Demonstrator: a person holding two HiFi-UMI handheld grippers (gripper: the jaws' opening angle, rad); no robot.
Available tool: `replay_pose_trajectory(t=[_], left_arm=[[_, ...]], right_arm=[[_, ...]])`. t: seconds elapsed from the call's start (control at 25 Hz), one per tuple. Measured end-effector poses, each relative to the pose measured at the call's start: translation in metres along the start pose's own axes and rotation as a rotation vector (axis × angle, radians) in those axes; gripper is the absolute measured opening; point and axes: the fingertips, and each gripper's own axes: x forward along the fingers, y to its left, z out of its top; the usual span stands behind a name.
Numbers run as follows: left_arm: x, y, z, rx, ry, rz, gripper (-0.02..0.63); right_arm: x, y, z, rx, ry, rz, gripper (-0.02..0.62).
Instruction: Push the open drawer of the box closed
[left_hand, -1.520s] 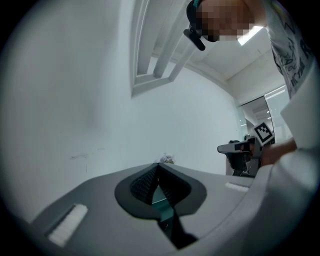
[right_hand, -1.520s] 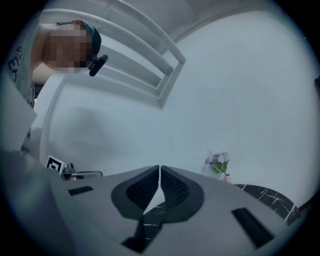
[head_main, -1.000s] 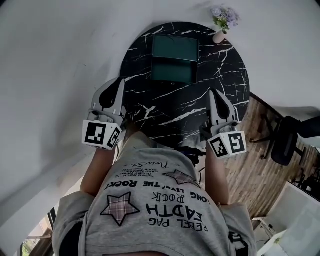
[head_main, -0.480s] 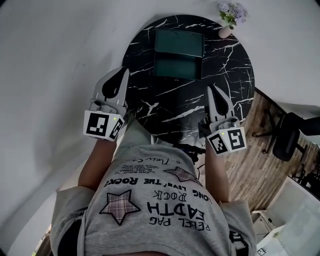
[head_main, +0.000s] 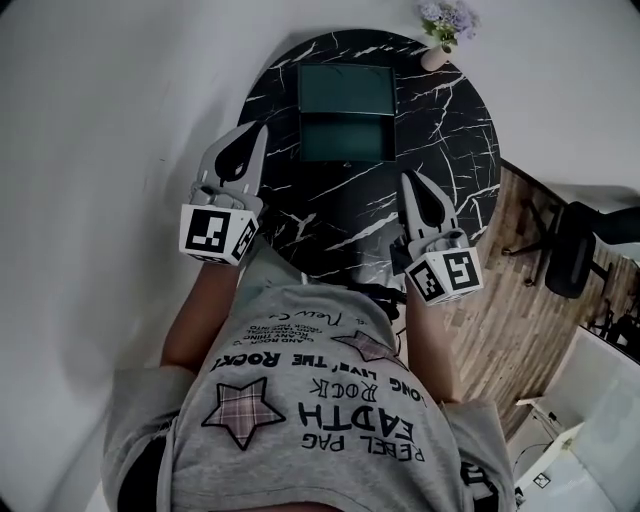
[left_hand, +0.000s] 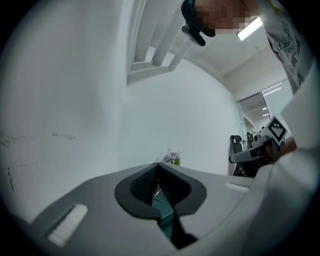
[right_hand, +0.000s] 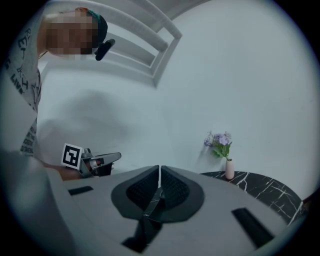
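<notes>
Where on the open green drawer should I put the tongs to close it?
Meet the drawer at the middle of its near front edge, coming from your side. It juts out of the green box toward you, so a centred push there should probably slide it straight in; no pinch seems needed.

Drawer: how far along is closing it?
Done: nothing; the drawer stands pulled out of the box. In hand: the left gripper and right gripper, both shut and empty, hover short of it. Left: touch the drawer front and push it in.
</notes>
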Motion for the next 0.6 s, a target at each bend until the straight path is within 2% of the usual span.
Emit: replay_pose_trajectory(t=[0.36,0.6], left_arm=[[0.031,0.012,-0.009,-0.006,0.004,-0.022,0.008],[0.050,0.015,-0.031,-0.002,0.035,-0.034,0.008]], right_arm=[[0.016,-0.007,-0.010,0.005,0.032,-0.014,0.018],[0.029,-0.020,-0.029,0.025,0.058,-0.032,0.018]])
